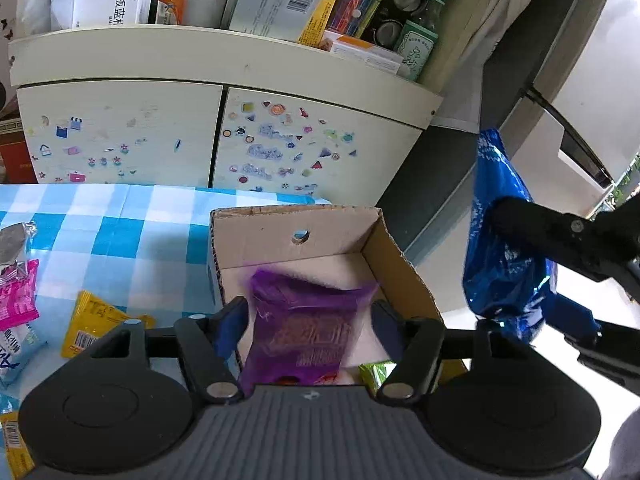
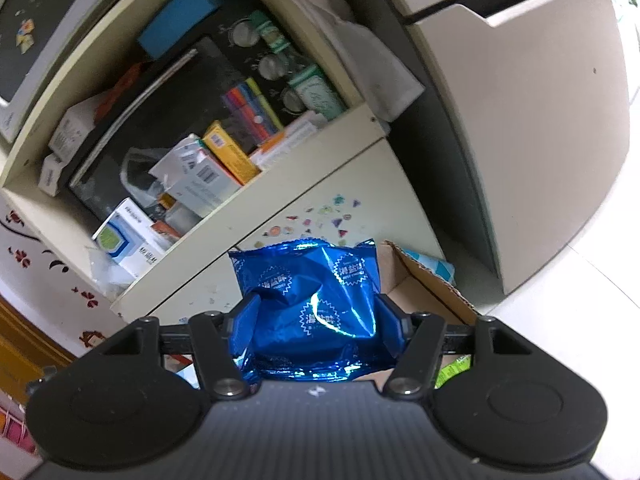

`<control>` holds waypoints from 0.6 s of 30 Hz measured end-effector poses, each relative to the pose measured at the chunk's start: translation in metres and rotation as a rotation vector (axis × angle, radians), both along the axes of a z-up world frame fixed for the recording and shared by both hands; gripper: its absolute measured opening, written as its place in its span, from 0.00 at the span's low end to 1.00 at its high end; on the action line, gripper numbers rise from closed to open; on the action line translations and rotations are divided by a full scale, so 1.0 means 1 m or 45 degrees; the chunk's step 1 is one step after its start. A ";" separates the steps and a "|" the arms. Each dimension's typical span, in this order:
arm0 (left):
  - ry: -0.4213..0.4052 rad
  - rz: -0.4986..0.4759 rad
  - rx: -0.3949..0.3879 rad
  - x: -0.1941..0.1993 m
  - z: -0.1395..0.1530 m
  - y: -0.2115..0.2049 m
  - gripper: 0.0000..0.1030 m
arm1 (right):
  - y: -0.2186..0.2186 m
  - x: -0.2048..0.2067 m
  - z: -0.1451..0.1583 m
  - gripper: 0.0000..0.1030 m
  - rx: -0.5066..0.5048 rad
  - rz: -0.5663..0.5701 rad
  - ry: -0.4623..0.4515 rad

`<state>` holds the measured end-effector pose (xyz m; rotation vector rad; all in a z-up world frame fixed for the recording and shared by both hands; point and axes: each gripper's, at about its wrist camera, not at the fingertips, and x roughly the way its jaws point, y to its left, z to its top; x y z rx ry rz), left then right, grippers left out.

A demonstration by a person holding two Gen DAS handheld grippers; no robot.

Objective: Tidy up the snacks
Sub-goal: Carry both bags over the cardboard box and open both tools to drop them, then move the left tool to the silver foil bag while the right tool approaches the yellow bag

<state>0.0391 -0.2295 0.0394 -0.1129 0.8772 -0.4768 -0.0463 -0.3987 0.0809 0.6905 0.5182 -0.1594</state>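
Two snack packets at the open brown cardboard box (image 1: 372,240)

The left gripper (image 1: 310,316) is standing released around the blurred purple plastic packet (image 1: 304,328), long axis toward 12 o'clock; the right gripper (image 2: 316,316) is clenching the crumpled blue foil packet (image 2: 312,296).

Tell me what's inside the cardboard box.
The cardboard box shows a green packet at its near edge and something red beneath the blurred purple snack packet, which sits between the left gripper fingers and hides most of the floor.

Daylight from my right, fisheye bending every edge.
I see glare on the blue packet (image 2: 316,300), motion blur on the purple packet (image 1: 304,328), cabinet (image 1: 224,64) lines bowed.
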 end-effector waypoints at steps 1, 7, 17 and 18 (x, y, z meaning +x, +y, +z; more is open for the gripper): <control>-0.004 -0.004 0.011 0.000 0.000 -0.001 0.83 | -0.001 0.000 -0.001 0.65 0.006 -0.015 0.002; -0.077 0.008 0.066 -0.004 0.006 0.005 0.96 | -0.006 0.002 -0.004 0.74 0.052 -0.040 0.014; -0.143 0.048 0.163 -0.007 0.013 0.025 0.96 | 0.001 0.005 -0.003 0.76 0.022 -0.019 0.024; -0.142 0.046 0.167 -0.007 0.013 0.027 0.96 | 0.002 0.006 -0.004 0.76 0.019 -0.016 0.025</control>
